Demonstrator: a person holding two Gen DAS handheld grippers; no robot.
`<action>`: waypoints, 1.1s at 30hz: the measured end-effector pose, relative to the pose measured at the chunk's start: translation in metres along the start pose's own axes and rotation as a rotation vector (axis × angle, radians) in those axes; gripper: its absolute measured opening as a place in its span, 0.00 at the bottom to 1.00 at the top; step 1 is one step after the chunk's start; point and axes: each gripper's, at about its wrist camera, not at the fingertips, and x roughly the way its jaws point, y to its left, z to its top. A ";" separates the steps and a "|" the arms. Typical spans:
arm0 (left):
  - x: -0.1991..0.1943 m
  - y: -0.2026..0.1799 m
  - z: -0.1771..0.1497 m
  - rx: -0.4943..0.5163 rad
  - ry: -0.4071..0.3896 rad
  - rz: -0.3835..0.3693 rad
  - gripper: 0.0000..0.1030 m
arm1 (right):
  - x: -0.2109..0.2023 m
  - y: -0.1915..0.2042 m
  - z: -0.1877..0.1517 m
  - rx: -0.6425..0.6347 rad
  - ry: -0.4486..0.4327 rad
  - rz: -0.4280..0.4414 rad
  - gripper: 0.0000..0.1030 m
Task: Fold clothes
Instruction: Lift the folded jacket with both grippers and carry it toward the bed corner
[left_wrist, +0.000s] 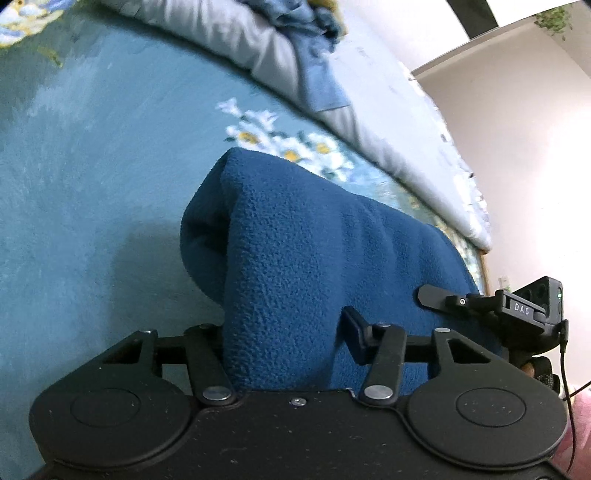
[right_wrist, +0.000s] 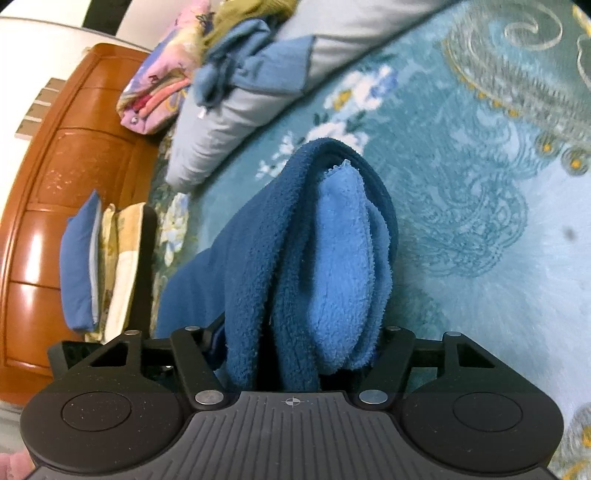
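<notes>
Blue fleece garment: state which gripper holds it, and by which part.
Both hold the blue fleece garment: left gripper on a bunched folded edge, right gripper on a gathered end showing its lighter lining.

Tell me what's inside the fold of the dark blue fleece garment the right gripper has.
In the right wrist view, the dark blue fleece garment wraps a lighter blue plush lining, bunched between the right gripper fingers. The fabric covers anything deeper in the fold.

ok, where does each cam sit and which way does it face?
Left wrist: on the left gripper, facing forward and down along its fingers at the fleece pinched between them, on the bedspread; the right gripper shows at right.
Right wrist: on the right gripper, facing down at the fleece it clamps; a wooden cabinet at left.
Shared: the fleece, the bedspread, the grey quilt.
</notes>
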 end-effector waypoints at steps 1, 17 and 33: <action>-0.006 -0.006 0.000 0.004 -0.003 -0.011 0.50 | -0.007 0.006 -0.001 -0.005 -0.005 -0.001 0.61; -0.099 -0.155 0.006 0.258 -0.022 -0.187 0.50 | -0.190 0.109 -0.050 -0.018 -0.221 -0.055 0.61; 0.018 -0.378 -0.100 0.354 -0.029 -0.217 0.50 | -0.411 -0.012 -0.062 -0.097 -0.358 -0.032 0.61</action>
